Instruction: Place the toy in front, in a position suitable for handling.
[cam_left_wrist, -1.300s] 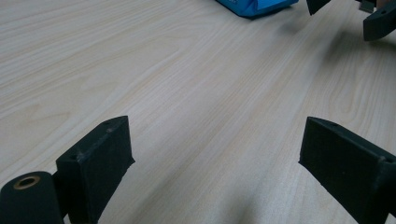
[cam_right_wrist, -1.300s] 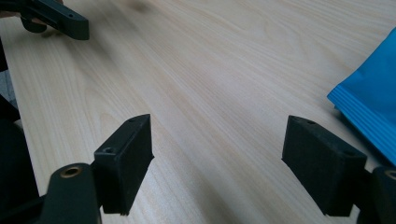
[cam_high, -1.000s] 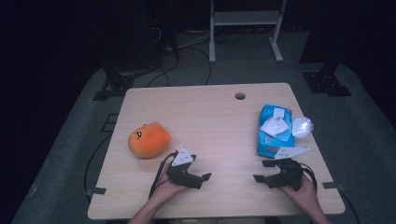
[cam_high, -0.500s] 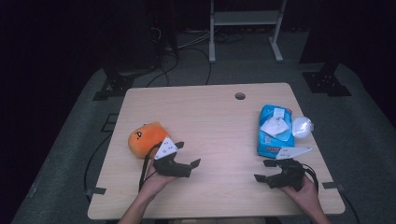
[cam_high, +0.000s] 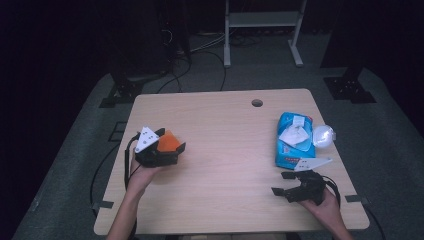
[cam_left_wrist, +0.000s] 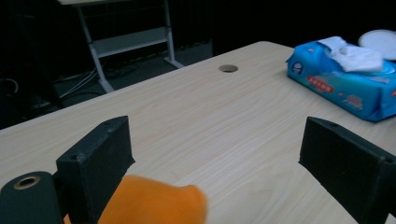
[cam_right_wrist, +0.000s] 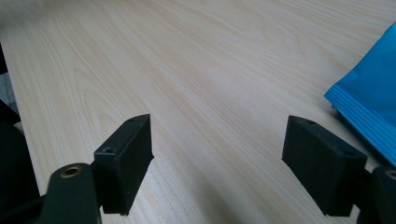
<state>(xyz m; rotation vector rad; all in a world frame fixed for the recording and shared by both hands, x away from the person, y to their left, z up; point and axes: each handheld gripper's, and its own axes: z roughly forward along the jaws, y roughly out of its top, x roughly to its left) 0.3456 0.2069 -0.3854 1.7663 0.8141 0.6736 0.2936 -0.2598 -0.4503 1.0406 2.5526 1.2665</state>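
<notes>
The left gripper, jaws spread wide, straddles a soft orange plush toy that looks light and squashy, best pinched mid-body; the right gripper rests open.

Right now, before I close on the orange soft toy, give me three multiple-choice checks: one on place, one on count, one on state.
1. Where does the orange soft toy lie?
A. the table's left side, at the left gripper
B. beside the cable hole
C. on the wipes

2. How many blue wipes packs are on the light wooden table?
A. one
B. two
C. three

3. How do the left gripper's jaws stand?
A. shut on the toy
B. open, toy between them
C. shut on nothing

Answers: 1 A, the high view shows the toy there; 2 A, a single pack lies at the right; 3 B, the left gripper view shows the jaws wide apart, with the toy by one.
</notes>
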